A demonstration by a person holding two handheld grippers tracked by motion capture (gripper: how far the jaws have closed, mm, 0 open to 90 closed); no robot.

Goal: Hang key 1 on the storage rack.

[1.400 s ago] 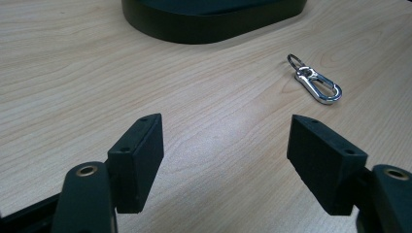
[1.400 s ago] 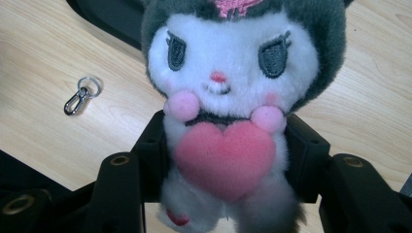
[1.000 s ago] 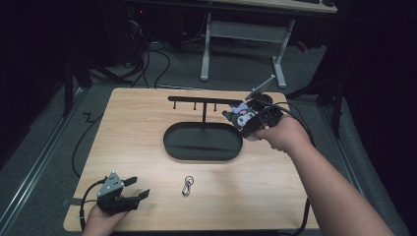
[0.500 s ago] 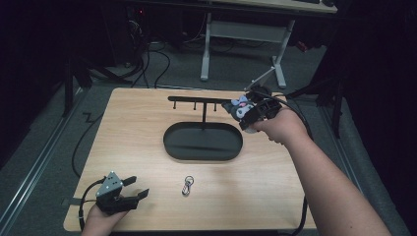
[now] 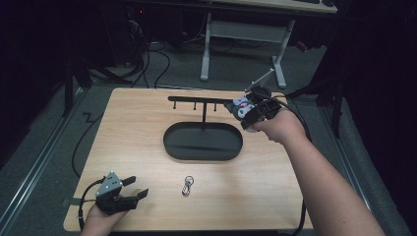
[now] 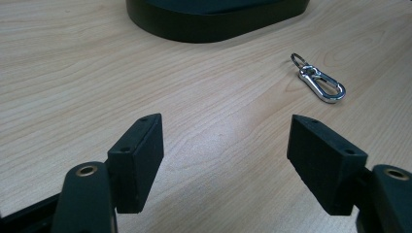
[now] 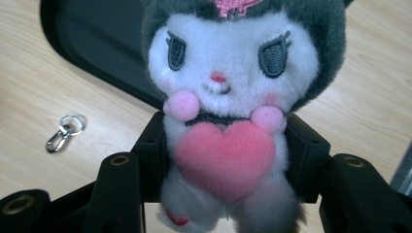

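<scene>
Item: plush charm [image 7: 223,121], white face, grey hood, pink heart on its chest; soft, light, compressible by the look of it, best taken across the body as here. Location: upper right of the high view, at the right end of the black hook stand [image 5: 202,129]. Right gripper [image 5: 246,111]: jaws pressed on the toy's sides. Left gripper [image 5: 129,191]: lower left, jaws wide apart, empty. Metal key clip [image 5: 187,185]: loose on the table [image 5: 137,123], lower centre.
</scene>
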